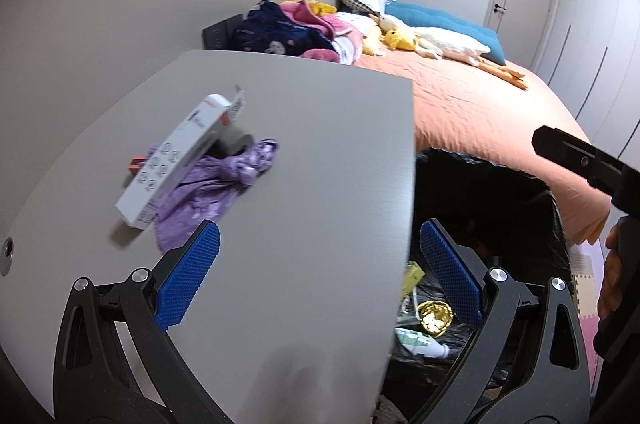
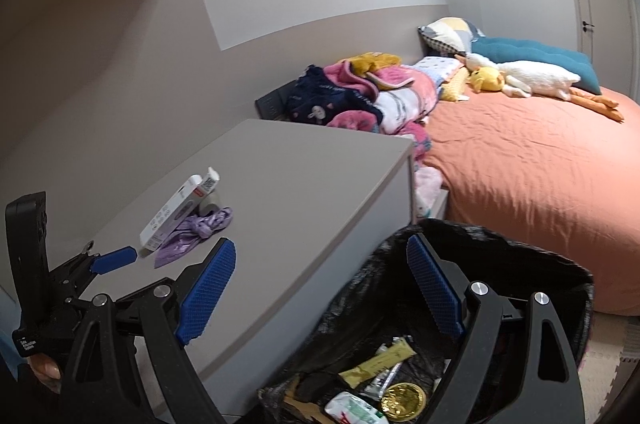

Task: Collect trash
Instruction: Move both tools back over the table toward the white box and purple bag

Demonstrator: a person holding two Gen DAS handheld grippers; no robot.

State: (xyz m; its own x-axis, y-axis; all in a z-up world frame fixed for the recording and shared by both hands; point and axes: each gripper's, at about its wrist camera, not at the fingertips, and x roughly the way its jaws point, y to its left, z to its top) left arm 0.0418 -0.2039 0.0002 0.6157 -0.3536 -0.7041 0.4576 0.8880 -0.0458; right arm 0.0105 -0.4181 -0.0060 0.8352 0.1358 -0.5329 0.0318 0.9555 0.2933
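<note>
While empty, both claws [image 1: 320,276] [image 2: 320,288] gape, seemingly.

plush duck [image 2: 528,80] on orange bed [image 2: 520,160]

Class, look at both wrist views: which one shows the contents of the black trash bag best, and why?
The right wrist view: it looks down into the trash bag, showing wrappers and a gold disc. In the left wrist view, the bag is partly hidden by the tabletop and the left tongs.
</note>
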